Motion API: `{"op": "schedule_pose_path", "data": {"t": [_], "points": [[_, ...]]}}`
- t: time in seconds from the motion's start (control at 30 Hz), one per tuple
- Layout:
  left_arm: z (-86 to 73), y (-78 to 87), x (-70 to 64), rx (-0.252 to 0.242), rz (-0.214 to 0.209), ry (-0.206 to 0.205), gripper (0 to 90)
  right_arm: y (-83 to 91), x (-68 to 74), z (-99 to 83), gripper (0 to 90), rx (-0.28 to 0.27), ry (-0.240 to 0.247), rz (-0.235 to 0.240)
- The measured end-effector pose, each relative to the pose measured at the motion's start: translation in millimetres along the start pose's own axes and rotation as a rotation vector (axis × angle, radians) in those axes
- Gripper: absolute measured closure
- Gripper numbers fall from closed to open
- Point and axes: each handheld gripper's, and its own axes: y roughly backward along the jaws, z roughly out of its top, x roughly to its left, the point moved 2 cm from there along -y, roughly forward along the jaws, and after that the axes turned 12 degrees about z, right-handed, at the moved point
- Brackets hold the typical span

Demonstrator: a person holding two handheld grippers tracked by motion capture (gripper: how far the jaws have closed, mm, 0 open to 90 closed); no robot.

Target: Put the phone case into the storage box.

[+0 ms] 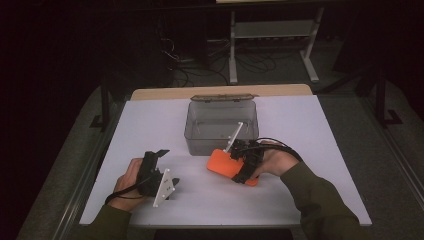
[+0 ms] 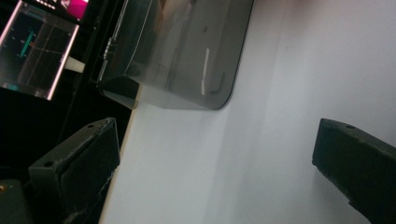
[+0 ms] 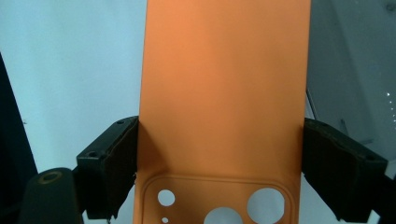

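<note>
Basically, orange case (image 3: 224, 93): phone case with camera cutouts at the near end, sits between the right gripper's two pads, long side edges against them; its far end reaches out past the fingertips.
Case on table: high view shows orange case (image 1: 226, 164) low over the white table (image 1: 300, 130), just in front of the box, tilted across the gripper.
Right gripper (image 3: 219, 172): pinching the case across its width, left pad (image 3: 122, 161) and right pad (image 3: 327, 158) both touching the case edges; right gripper (image 1: 240, 172) held in the person's right hand (image 1: 272, 162).
Grey box (image 1: 221, 127): translucent, lid open at the back, just beyond the right fingertips; one wall shows to the right of the case in the right gripper view.
Left gripper (image 2: 215, 158): fingers spread wide, nothing between them, bare white table under the gap; grey box (image 2: 187, 56) ahead of the fingertips, well apart.
Left hand (image 1: 127, 182): holds left gripper (image 1: 157, 162) near the table's front left, well apart from the case.
</note>
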Motion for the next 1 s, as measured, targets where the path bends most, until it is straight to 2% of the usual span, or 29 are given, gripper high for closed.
{"op": "schedule_pose_path", "data": {"t": [0.07, 0.3, 0.47, 0.67, 0.8, 1.0], "points": [[1.0, 0.4, -0.4, 0.003, 0.017, -0.037, 0.2, 0.0, 0.1, 0.1, 15.4, 0.0, -0.001, 0.001], [3.3, 1.4, -1.9, 0.004, 0.055, -0.106, 0.2, -0.3, 0.3, 0.7, 15.4, -0.001, -0.001, 0.0], [5.0, 1.7, -4.7, 0.005, 0.084, -0.178, 0.2, 0.1, 0.2, 0.5, 15.4, -0.001, -0.004, 0.001], [9.2, 4.0, -4.2, -0.011, 0.105, -0.182, 0.2, 0.6, -0.4, 0.6, 15.4, -0.005, -0.002, 0.002], [15.5, 5.9, -4.3, -0.015, 0.129, -0.202, 0.2, 0.9, -0.3, 1.0, 15.4, -0.006, -0.005, 0.005], [22.2, 6.1, -6.7, -0.023, 0.134, -0.219, 0.2, 1.7, -0.4, 3.6, 15.4, -0.009, -0.001, 0.008]]}}
